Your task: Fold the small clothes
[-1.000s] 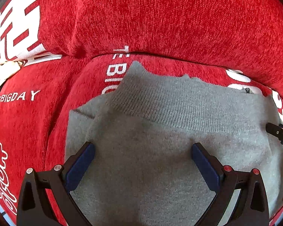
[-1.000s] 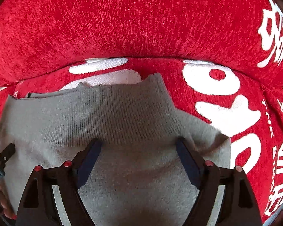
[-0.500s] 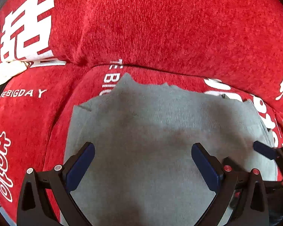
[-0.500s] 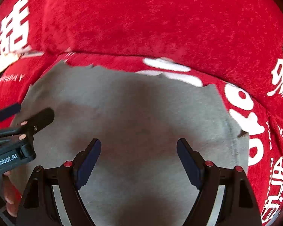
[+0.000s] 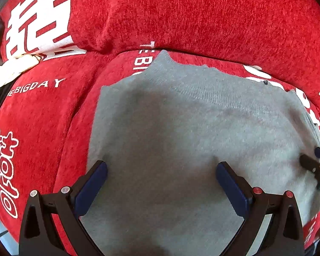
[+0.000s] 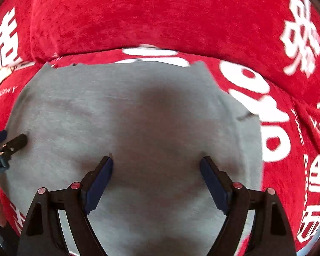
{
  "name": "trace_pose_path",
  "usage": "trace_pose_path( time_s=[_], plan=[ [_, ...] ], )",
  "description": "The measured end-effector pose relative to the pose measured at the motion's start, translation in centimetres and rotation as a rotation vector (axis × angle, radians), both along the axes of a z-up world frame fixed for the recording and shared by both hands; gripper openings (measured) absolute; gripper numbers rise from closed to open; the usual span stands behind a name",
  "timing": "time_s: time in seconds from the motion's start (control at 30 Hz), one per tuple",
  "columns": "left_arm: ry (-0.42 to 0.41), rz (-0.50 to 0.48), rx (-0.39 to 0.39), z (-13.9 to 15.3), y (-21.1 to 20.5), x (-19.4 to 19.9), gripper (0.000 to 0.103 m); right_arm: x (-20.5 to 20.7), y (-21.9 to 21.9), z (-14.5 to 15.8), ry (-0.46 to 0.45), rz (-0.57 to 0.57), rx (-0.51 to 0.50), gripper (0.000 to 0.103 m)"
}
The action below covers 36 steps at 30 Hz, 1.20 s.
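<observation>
Red cover (image 5: 42, 115) reads "BIGDAY" at left, large white characters far side; grey garment (image 5: 181, 138) lies flat on it. Left gripper (image 5: 160, 168) and right gripper (image 6: 155, 162) both spread wide, empty, above the garment.

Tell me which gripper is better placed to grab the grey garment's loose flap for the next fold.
Right, probably. The right gripper hangs open above the grey garment, whose loose flap lies just beside it. The left gripper, also open, is over the opposite side.

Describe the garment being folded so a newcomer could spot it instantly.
Look at the red plush cover printed with white lettering; the grey knit garment lies flat on its seat part. It is the only grey, unprinted thing there, with a ribbed band along its far edge.
</observation>
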<state>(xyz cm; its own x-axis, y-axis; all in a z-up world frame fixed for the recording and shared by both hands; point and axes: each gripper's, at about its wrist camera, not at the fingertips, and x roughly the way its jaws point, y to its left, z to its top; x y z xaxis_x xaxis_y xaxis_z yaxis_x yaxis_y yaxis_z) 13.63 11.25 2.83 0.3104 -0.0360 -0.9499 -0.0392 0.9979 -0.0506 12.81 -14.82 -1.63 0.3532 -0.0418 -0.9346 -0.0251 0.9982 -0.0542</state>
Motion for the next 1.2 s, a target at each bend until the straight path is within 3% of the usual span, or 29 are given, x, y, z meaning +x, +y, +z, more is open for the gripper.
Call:
trace_pose_path(
  time_s=[0.13,0.23,0.37,0.43,0.53,0.63,0.7,0.83,0.93,1.13,1.2],
  plan=[
    [-0.053,0.03,-0.023,2.3,1.3,-2.4,0.103,-1.7,-1.2,1.5,-0.01,-0.069,-0.08,0.086],
    [-0.05,0.059,-0.091,2.6,1.7,-4.3,0.103,-4.3,-0.4,3.1,-0.068,-0.069,-0.012,0.086],
    [-0.012,0.006,0.009,0.4,0.0,-6.1,0.103,-6.1,3.1,2.3,-0.056,0.013,-0.019,0.086],
    [-0.029,0.012,-0.016,0.1,0.6,-6.8,0.103,-6.7,4.3,1.0,-0.027,0.049,-0.036,0.086],
    [-0.034,0.0,-0.036,0.3,2.1,-8.0,0.103,-8.1,3.1,0.5,-0.054,0.04,0.0,0.086],
    [-0.022,0.003,0.019,0.5,3.9,-9.7,0.103,-9.1,0.6,0.9,-0.061,0.017,0.024,0.086],
    [-0.001,0.044,-0.07,0.4,6.5,-10.6,0.103,-9.6,-0.5,1.1,-0.048,0.002,0.013,0.086],
    [0.064,0.221,-0.255,-0.8,11.7,-10.4,0.103,-11.3,-2.5,2.5,-0.058,-0.073,0.024,0.086],
    [0.105,0.254,-0.433,-1.8,12.8,-9.0,0.103,-12.2,-2.7,3.7,-0.091,-0.11,0.059,0.086],
    [0.14,0.233,-0.584,-2.7,11.4,-4.4,0.103,-12.3,-1.3,5.2,-0.112,-0.089,0.07,0.086],
    [0.155,0.228,-0.583,-2.9,10.5,-3.1,0.103,-12.2,-0.9,5.4,-0.11,-0.077,0.068,0.086]
  ],
)
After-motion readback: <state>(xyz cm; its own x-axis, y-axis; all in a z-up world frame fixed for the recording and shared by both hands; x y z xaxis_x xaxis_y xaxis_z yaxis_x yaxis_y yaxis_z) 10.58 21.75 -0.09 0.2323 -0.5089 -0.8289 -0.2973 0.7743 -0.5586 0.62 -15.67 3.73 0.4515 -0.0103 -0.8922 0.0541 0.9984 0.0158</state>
